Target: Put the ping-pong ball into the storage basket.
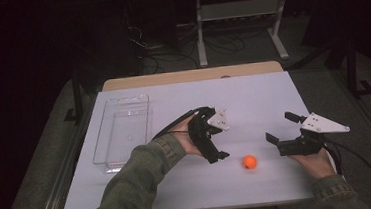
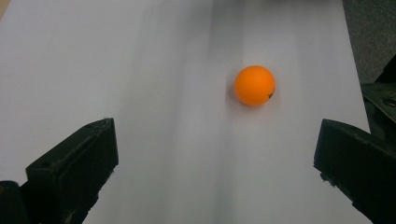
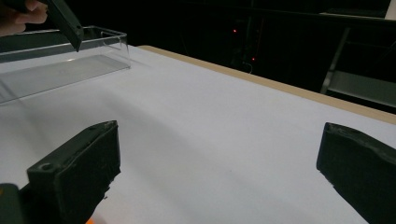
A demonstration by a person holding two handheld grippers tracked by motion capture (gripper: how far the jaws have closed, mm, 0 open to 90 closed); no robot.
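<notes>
white table [image 1: 190, 184]: orange ball [image 1: 249, 161] mid-front, between spread tongs.

A ball [image 1: 249, 161] is lying on the table [image 1: 253, 94], toward its near edge, between the left gripper [image 1: 215, 132] and the right gripper [image 1: 280, 131]. The left gripper is sitting just left of the ball, the right gripper near it on the right. A tray [image 1: 121, 131] is lying on the table's left part, left of the left gripper and well apart from the ball.
</notes>
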